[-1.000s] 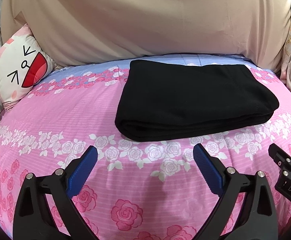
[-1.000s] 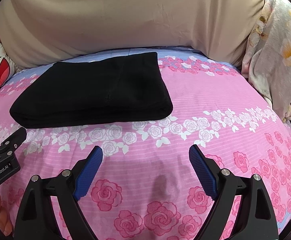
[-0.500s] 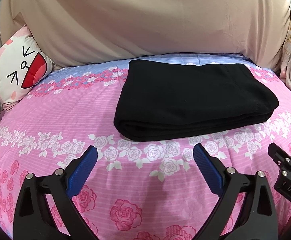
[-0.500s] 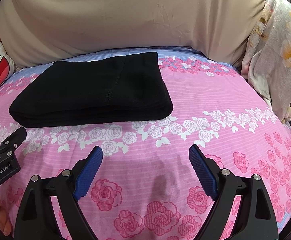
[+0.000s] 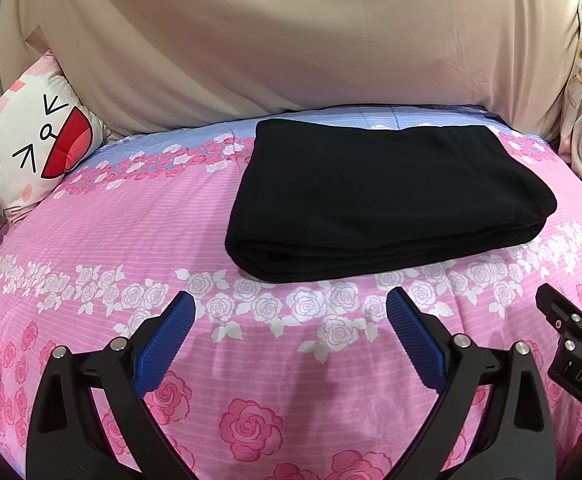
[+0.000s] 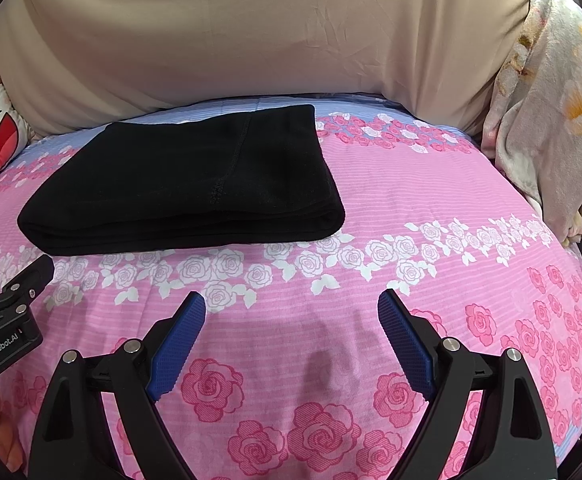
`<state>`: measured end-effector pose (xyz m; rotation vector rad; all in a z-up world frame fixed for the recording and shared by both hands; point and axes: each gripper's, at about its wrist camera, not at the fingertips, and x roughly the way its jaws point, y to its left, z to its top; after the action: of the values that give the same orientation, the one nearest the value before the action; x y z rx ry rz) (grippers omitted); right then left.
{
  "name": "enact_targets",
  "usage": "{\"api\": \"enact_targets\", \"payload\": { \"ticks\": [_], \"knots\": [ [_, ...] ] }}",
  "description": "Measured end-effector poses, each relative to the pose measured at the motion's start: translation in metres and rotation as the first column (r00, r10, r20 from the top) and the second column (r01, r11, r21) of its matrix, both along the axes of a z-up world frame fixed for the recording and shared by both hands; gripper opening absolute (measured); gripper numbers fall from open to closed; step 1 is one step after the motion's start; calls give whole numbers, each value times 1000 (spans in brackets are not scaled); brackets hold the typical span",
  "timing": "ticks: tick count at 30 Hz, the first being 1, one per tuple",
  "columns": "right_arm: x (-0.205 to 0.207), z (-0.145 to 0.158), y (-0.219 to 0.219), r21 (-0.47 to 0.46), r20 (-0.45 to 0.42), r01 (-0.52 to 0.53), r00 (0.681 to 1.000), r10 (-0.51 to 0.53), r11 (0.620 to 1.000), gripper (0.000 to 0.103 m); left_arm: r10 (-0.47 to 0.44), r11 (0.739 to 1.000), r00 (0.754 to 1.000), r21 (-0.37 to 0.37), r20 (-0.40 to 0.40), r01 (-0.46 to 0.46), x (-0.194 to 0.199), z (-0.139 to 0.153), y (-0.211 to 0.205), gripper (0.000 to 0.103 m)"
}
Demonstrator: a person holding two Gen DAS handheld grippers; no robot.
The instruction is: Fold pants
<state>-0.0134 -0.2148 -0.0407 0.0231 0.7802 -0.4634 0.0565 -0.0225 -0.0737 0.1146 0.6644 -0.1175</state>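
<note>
My left gripper (image 5: 291,312) and right gripper (image 6: 291,312) hang spread and empty near the folded black pants (image 5: 387,200). Any snagging contact would disturb the stacked layers.

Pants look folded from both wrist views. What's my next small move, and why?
Probably none on the cloth: draw both grippers back and stop. The black pants lie as a flat, stacked rectangle on the pink floral bedspread, edges roughly even. The left gripper and right gripper are open, hold nothing and sit short of the near fold. Another tuck would likely only disturb it.
</note>
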Motion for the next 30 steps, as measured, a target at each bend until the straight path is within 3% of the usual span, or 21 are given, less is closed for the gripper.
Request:
{"api": "enact_targets", "payload": {
  "ticks": [30],
  "knots": [
    [4, 0, 22, 3, 12, -50, 999, 50, 999, 86, -19, 1000, 999, 20, -30, 19, -1, -4, -7, 94]
  ]
}}
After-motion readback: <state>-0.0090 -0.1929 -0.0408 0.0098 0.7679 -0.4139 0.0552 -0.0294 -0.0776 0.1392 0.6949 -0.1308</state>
